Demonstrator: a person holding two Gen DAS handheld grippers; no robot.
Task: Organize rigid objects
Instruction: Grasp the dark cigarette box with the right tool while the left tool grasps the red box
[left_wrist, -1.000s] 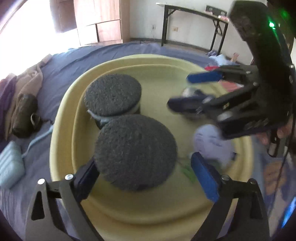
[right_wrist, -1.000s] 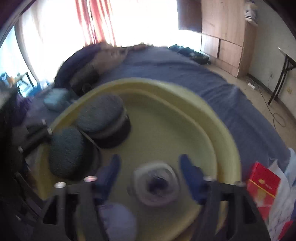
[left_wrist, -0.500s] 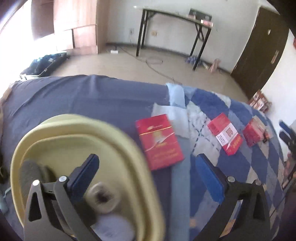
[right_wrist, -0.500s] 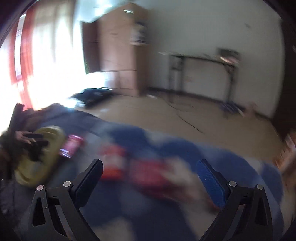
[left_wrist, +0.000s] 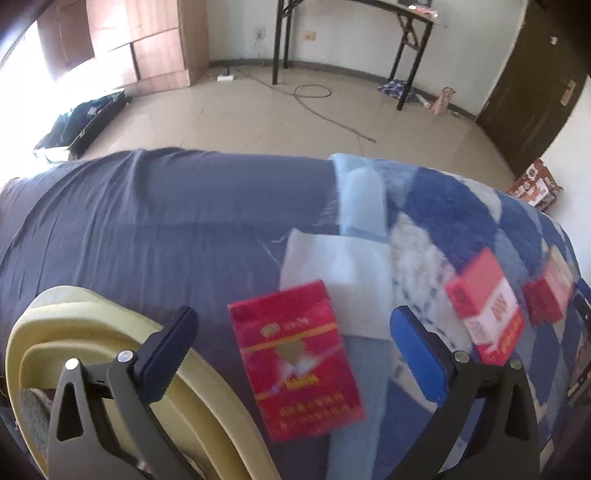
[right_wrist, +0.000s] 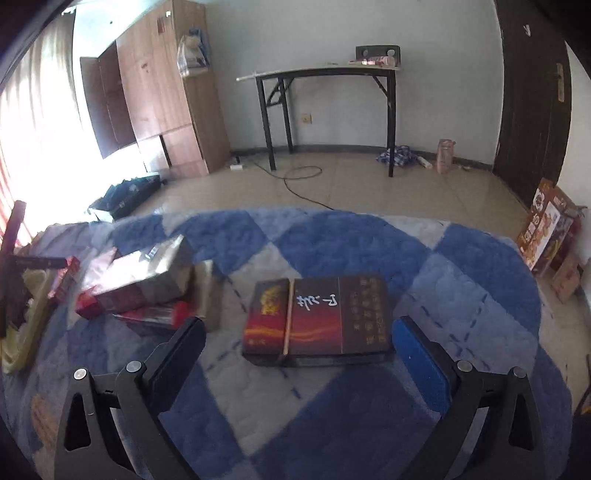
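Observation:
In the left wrist view my left gripper (left_wrist: 295, 354) is open and empty, held over a flat red box (left_wrist: 295, 360) that lies on the bed between its fingers. The yellow basin (left_wrist: 110, 369) is at lower left, partly under the left finger. Two more red boxes (left_wrist: 484, 306) (left_wrist: 546, 295) lie to the right. In the right wrist view my right gripper (right_wrist: 295, 362) is open and empty, just short of a dark red-brown box (right_wrist: 317, 317) lying flat on the blue checked blanket. A pile of red and silver boxes (right_wrist: 140, 280) lies left of it.
A white tissue (left_wrist: 332, 266) lies beyond the flat red box. The basin's edge (right_wrist: 22, 325) and the other gripper show at the right wrist view's far left. Beyond the bed's edge are tiled floor, a black-legged table (right_wrist: 325, 74), a wardrobe (right_wrist: 159, 96) and cartons (right_wrist: 546, 229).
Both grippers left the yellow basin and swung right over the bed. The left now hovers over the flat red box; the right has settled facing the dark box. Both stay open.

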